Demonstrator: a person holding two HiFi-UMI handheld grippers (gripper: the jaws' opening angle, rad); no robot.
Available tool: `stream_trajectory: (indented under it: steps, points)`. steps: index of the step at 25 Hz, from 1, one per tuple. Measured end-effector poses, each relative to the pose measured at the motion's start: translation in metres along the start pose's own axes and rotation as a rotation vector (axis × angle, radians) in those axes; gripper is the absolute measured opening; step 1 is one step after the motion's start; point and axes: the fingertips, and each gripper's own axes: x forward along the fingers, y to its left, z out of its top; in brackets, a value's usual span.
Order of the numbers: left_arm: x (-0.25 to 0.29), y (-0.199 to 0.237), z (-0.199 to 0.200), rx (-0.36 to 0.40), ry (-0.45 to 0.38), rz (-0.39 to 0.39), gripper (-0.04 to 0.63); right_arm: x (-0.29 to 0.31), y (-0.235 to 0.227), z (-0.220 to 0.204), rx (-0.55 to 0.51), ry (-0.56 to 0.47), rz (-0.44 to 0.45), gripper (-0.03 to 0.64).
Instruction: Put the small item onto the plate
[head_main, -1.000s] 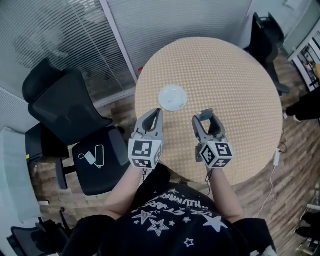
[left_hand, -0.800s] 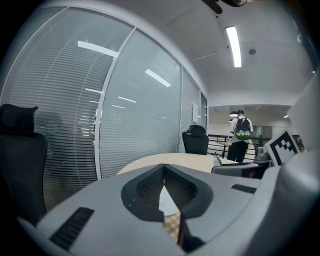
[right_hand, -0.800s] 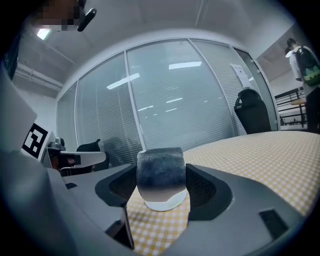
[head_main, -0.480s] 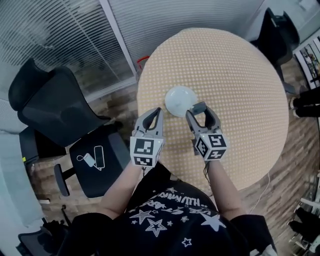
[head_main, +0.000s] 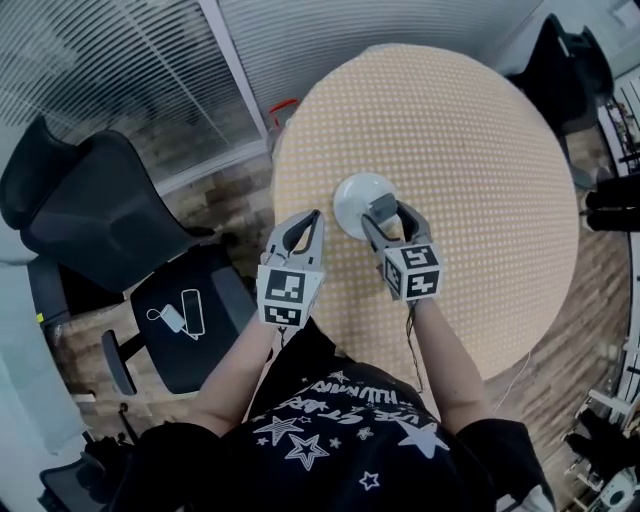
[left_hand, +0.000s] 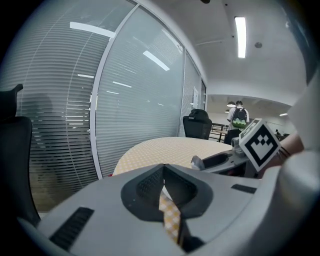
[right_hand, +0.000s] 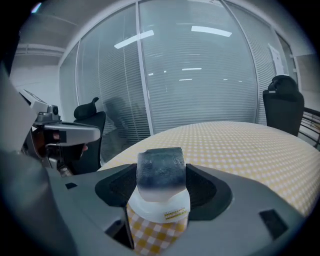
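Nearest, right tool (right_hand: 161, 186): jaws closed part-way onto small item (right_hand: 160, 171), a dark grey-blue block gripped on both sides by the ribbed inner faces. Block upright between jaws, top standing clear above them. Directly beneath block and jaws: white plate (right_hand: 158, 209), small yellowish label on its near rim. Contact between block and plate: cannot tell. In head view, right tool (head_main: 391, 212) with tips over near-right edge of plate (head_main: 350, 193), marker cube toward the body.

Beside it, left tool (left_hand: 163, 176): jaws together, nothing held. Only a thin sliver of checked worktop (left_hand: 165, 147) visible through the slit below the tips. In head view, left tool (head_main: 306, 228) just left of right tool and apart from it. Tips short of plate, to its near-left, over worktop (head_main: 470, 150) close to the edge.

Ahead of right tool's jaws: round worktop (right_hand: 240, 145) in yellow-and-white check, then glass partition (right_hand: 200, 75) with blinds. Far right of that tool: dark office chair (right_hand: 282, 102).

Left of left tool, off the worktop: black high-back chair (head_main: 110, 210). Beside it, a second seat (head_main: 215, 335) carrying a white charger with cable (head_main: 180, 315).

Far ahead of left tool: person (left_hand: 239, 117) standing, wearing a backpack.
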Motion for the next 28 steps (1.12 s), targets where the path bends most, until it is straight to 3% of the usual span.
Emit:
stream_trajectory:
  steps: [5,11,28]
  points:
    - [0.012,0.013,-0.002,0.004,0.030,0.003,0.006,0.023,-0.007,-0.009,0.036,0.095,-0.004,0.298]
    - [0.027,0.019,-0.010,0.055,0.075,-0.006,0.006,0.041,-0.003,-0.021,-0.082,0.202,0.001,0.296]
    - [0.031,0.013,-0.016,0.083,0.096,-0.014,0.006,0.052,0.003,-0.015,-0.125,0.167,0.027,0.298]
